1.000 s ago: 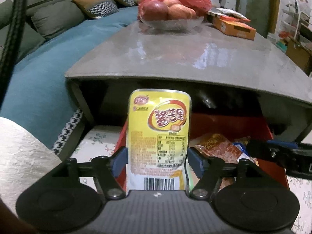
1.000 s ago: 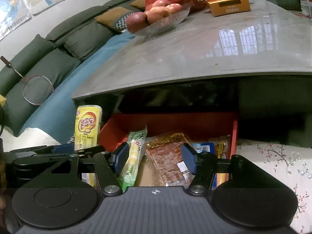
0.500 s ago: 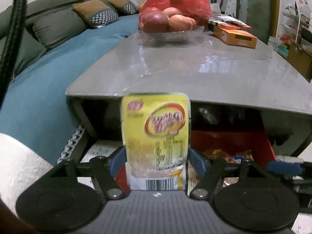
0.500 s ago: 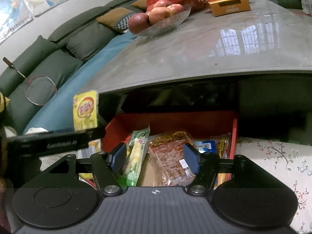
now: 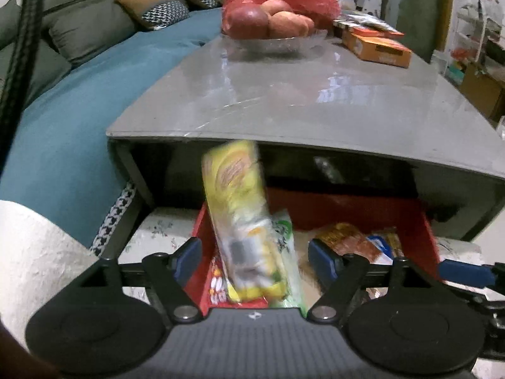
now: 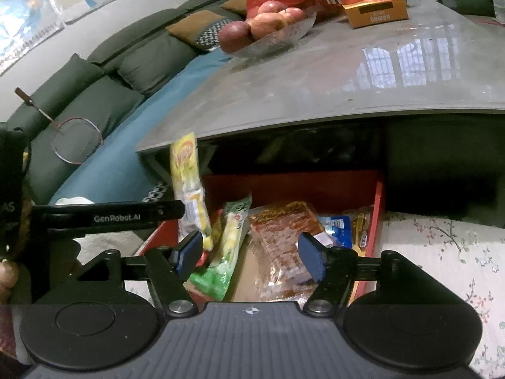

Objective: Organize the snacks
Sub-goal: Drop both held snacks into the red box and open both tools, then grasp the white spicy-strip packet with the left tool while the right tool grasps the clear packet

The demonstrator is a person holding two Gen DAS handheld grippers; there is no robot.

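Below, a blurred yellow packet (image 5: 240, 221) is seen tilted over the red box (image 5: 423, 230) of snacks; left claw (image 5: 255, 256) spread wide, touching nothing; right claw (image 6: 251, 254) likewise wide.

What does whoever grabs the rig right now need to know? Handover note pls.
Left gripper: open, nothing held; the yellow packet sits blurred between its spread fingers, tilted over the left end of the red box.
Right gripper: open, empty, over the box.
In the box: green packet, brown packet, blue packet.
Done: several snacks boxed.
Left: check the yellow packet settles inside, then tidy.
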